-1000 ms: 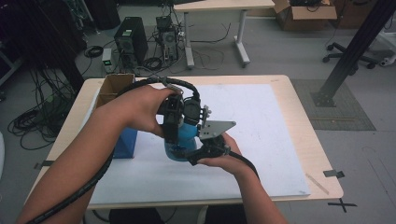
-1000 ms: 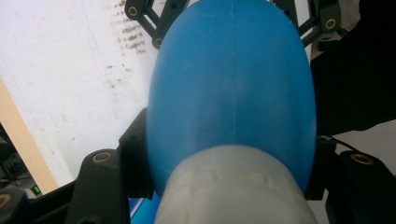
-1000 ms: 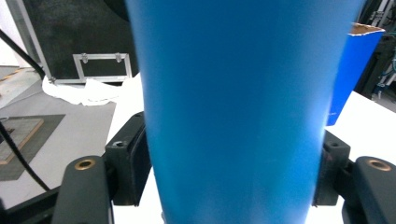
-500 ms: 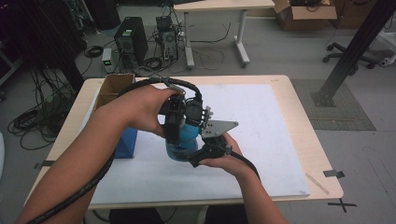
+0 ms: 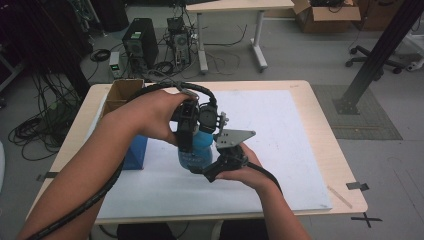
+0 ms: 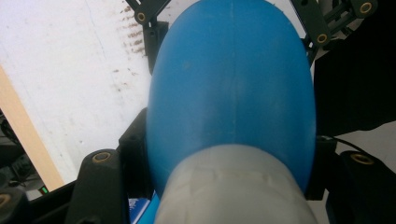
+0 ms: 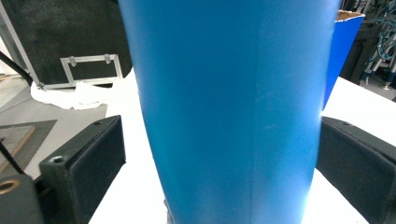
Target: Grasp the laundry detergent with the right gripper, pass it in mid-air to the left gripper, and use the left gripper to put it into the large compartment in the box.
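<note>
White table point(image 5: 300, 125) | left claw point(image 5: 186, 145) clamps blue bottle point(image 5: 202, 147), base hidden | right claw point(image 5: 212, 137) just opened, astride.

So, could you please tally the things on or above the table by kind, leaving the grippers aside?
Bottles: 1, the blue bottle
Boxes: 2, the blue box and the cardboard box
Sheets: 1, the white sheet
Total: 4

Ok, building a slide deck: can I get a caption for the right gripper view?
Blue bottle upright on the white table sheet, between the just-opened jaws of the right gripper.
</note>
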